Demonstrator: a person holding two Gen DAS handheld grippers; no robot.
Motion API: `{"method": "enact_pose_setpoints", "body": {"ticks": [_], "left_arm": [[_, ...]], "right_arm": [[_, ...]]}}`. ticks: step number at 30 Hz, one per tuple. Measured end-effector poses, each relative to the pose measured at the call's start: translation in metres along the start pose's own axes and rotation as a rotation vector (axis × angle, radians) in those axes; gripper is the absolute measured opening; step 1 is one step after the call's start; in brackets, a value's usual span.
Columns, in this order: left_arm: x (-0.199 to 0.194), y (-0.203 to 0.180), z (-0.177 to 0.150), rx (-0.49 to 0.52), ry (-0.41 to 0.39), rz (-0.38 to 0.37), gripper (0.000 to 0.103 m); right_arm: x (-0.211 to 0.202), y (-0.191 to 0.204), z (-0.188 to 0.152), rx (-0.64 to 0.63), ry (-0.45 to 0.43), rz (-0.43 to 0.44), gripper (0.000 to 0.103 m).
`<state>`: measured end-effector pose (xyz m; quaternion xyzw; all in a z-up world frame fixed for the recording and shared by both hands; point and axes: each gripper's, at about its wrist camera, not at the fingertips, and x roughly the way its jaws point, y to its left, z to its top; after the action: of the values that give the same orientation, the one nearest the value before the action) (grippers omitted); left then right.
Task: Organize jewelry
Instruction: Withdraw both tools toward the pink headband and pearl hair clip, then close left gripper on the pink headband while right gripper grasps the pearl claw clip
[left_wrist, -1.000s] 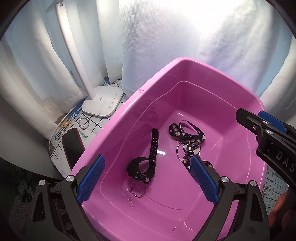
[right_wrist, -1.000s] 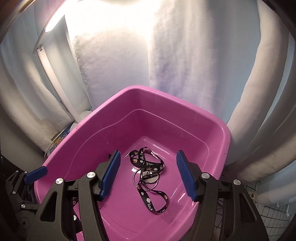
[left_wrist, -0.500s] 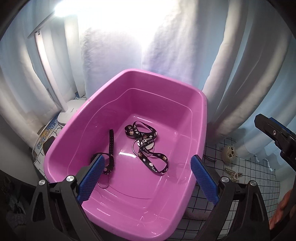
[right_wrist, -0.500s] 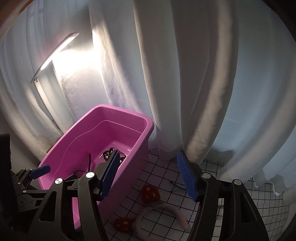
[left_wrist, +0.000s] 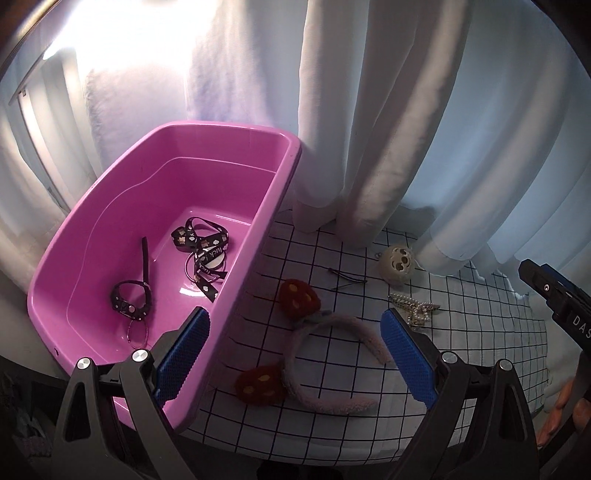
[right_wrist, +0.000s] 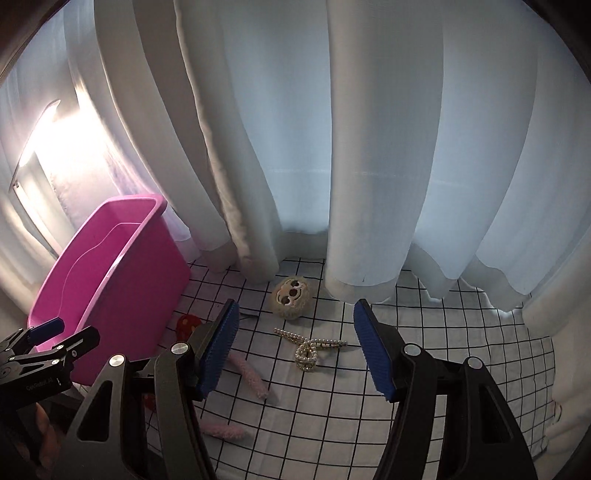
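A pink tub (left_wrist: 280, 173) (right_wrist: 122, 280) stands on the left of a checked cloth (left_wrist: 332, 406). In it lie a black patterned lanyard (left_wrist: 207, 251) and a black strap with a ring (left_wrist: 131, 299). On the cloth lie a pink fuzzy headband with red mushroom ears (left_wrist: 325, 354) (right_wrist: 247, 373), a pearl hair claw (left_wrist: 415, 308) (right_wrist: 308, 349), a round fuzzy face charm (left_wrist: 397, 264) (right_wrist: 291, 297) and black hairpins (left_wrist: 347, 278). My left gripper (left_wrist: 295, 354) is open over the tub edge and headband. My right gripper (right_wrist: 295, 350) is open, above the pearl claw.
White curtains (right_wrist: 332, 147) hang along the back edge of the cloth. A lit desk lamp (right_wrist: 33, 166) stands behind the tub at far left. The cloth's right edge (right_wrist: 546, 369) drops off.
Both grippers swung right, from over the tub's inside to over the checked cloth. The headband, pearl claw and charm came into view. Both stay open and empty.
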<state>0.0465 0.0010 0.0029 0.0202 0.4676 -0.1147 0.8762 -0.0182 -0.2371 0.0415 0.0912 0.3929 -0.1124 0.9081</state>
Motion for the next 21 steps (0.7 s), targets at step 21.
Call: {"method": "enact_pose_setpoints", "body": {"ticks": [21], "left_arm": [[0.115, -0.045, -0.092, -0.152, 0.136, 0.182, 0.092]], "right_arm": [[0.153, -0.022, -0.063, -0.370, 0.206, 0.215, 0.061]]}}
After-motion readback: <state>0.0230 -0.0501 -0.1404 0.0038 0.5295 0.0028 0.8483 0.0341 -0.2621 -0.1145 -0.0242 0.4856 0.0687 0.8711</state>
